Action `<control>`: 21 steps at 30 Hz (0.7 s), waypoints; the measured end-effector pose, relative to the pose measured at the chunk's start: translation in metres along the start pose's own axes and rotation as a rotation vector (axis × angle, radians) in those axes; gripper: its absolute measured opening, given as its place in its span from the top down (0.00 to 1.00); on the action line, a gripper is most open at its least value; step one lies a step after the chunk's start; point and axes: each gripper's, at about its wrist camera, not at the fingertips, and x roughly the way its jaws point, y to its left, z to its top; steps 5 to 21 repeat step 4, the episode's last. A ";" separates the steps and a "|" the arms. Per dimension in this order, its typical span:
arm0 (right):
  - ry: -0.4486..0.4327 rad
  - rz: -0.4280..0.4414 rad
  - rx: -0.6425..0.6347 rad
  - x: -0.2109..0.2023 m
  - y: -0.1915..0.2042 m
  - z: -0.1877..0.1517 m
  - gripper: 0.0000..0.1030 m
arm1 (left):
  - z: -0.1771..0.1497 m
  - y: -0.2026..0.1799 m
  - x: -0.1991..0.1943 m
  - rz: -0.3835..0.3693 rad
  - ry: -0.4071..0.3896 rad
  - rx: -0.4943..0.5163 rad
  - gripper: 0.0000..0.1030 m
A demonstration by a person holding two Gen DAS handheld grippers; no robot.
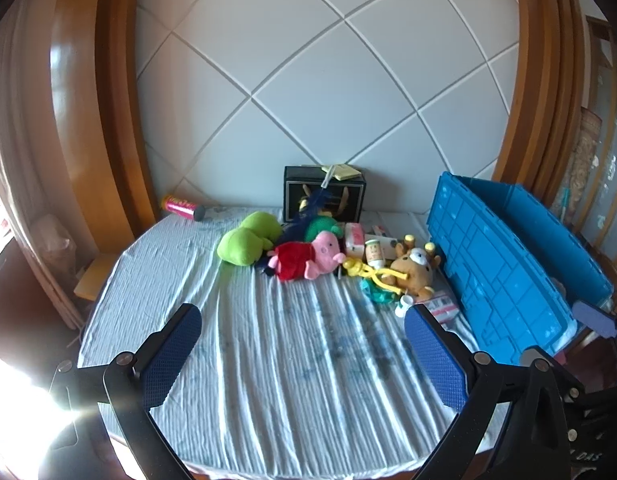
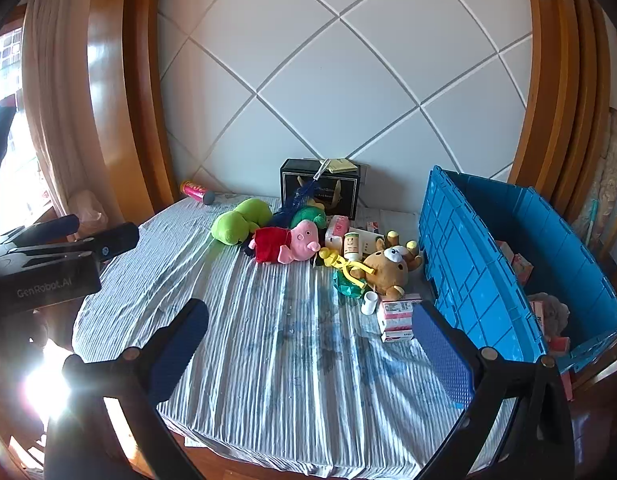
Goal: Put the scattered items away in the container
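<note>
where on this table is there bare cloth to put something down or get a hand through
The near half of the striped cloth is bare, from the front edge to the pink pig plush. The left side beside the green plush is free too. It is crowded from the pig to the blue crate.

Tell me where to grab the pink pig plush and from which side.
Take the pink pig plush across its red-dressed body, coming from above on the near side. It lies on its side, and the body is its thickest, softest part. Neighbours crowd it behind and at the snout; the striped cloth in front is bare.

"GenRobot.AI" on left tool [image 2: 48, 280]
</note>
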 end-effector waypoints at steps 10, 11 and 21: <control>0.001 -0.001 0.004 -0.002 -0.006 -0.002 0.00 | -0.004 -0.009 -0.007 0.082 -0.043 0.017 0.00; 0.001 -0.001 0.004 -0.002 -0.006 -0.002 0.00 | -0.004 -0.009 -0.007 0.082 -0.043 0.017 0.00; 0.001 -0.001 0.004 -0.002 -0.006 -0.002 0.00 | -0.004 -0.009 -0.007 0.082 -0.043 0.017 0.00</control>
